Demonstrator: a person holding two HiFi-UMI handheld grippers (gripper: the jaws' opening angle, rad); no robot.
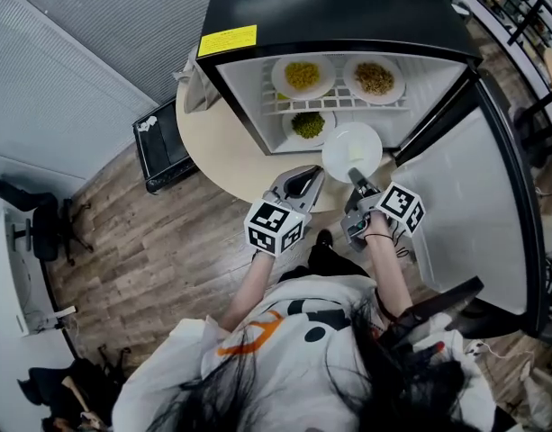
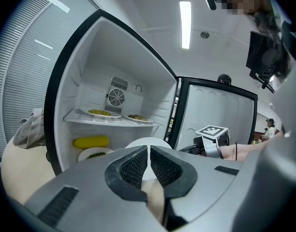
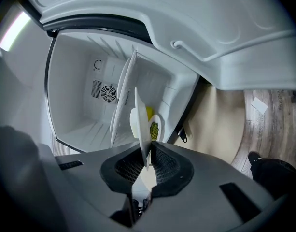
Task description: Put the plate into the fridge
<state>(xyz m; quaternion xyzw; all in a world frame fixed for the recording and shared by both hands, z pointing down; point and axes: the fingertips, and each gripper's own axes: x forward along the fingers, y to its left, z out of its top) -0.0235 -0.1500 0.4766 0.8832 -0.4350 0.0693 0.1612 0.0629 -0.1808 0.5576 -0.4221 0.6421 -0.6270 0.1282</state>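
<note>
Dark hair (image 1: 348,381) and a white top (image 1: 285,327) fill the near edge. Beyond them the right tongs (image 1: 357,184) grip the rim of an empty plate (image 1: 351,148), held at the mouth of the open fridge (image 1: 330,16). The left tongs (image 1: 302,181) are closed on nothing. The fridge stands on a round cream bench (image 1: 220,156) over a wood floor (image 1: 158,250), with grey blinds (image 1: 95,25) beside it.

Both arms forward, left gripper (image 1: 303,181) closed and empty, right gripper (image 1: 357,181) clamped on the plate (image 1: 351,148)

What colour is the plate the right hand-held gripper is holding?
White; the plate shows best in the head view.
</note>
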